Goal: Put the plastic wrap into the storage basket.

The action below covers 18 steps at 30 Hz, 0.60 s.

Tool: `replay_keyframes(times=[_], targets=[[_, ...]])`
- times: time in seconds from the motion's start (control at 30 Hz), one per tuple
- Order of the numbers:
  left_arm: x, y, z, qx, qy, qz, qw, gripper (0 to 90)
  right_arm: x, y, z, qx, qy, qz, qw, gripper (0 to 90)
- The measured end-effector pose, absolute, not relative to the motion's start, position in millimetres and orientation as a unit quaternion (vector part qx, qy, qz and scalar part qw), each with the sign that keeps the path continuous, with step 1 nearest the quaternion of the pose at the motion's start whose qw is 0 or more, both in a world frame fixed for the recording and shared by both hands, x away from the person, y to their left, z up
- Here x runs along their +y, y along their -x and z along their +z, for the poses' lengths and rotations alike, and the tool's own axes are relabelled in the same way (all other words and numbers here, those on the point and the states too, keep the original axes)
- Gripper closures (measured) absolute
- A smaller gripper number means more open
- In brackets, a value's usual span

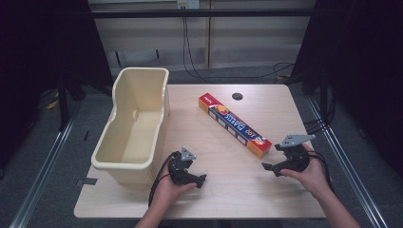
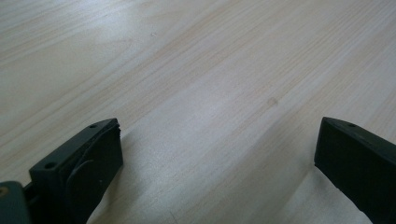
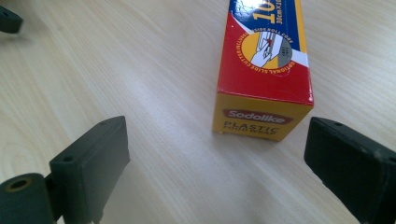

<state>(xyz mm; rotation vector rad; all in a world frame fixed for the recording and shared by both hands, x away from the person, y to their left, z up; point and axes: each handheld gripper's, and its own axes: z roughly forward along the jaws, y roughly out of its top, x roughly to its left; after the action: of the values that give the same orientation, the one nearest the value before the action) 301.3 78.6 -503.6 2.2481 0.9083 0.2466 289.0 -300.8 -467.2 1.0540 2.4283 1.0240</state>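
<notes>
Left claw (image 1: 203,179) hovers low over the front of the wooden bench (image 1: 228,190), just beside the near corner of the cream plastic tub (image 1: 135,124). Its jaws stand wide apart with nothing between them; the left gripper view shows bare wood grain in the gap (image 2: 217,140).

Farther right, a long box of food wrap (image 1: 234,125) lies flat on the bench, running diagonally from the middle toward the front right, apart from the tub. Beyond its far end sits a small dark round hole (image 1: 237,96) in the benchtop.

Right claw (image 1: 268,168) is held near the box's front end, jaws spread and gripping nothing. In the right gripper view the box's yellow end face (image 3: 259,121) lies just ahead of the open jaws, closer to the right-hand jaw, not touched by either. A hand (image 1: 311,176) holds this claw.
</notes>
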Motion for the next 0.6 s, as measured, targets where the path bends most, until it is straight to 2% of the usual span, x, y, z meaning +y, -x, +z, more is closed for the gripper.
replay_keyframes(times=[0.33, 0.6], targets=[[80.8, -299.9, -499.3, 0.352, -0.864, 0.086, 0.351, 1.0, -293.3, -305.8, -461.5, 0.844, -0.387, 0.342, 0.148, 6.6], [81.4, -299.6, -495.2, 0.349, -0.866, 0.08, 0.35, 1.0, -280.2, -336.1, -450.6, 0.835, -0.411, 0.337, 0.142, 6.7]])
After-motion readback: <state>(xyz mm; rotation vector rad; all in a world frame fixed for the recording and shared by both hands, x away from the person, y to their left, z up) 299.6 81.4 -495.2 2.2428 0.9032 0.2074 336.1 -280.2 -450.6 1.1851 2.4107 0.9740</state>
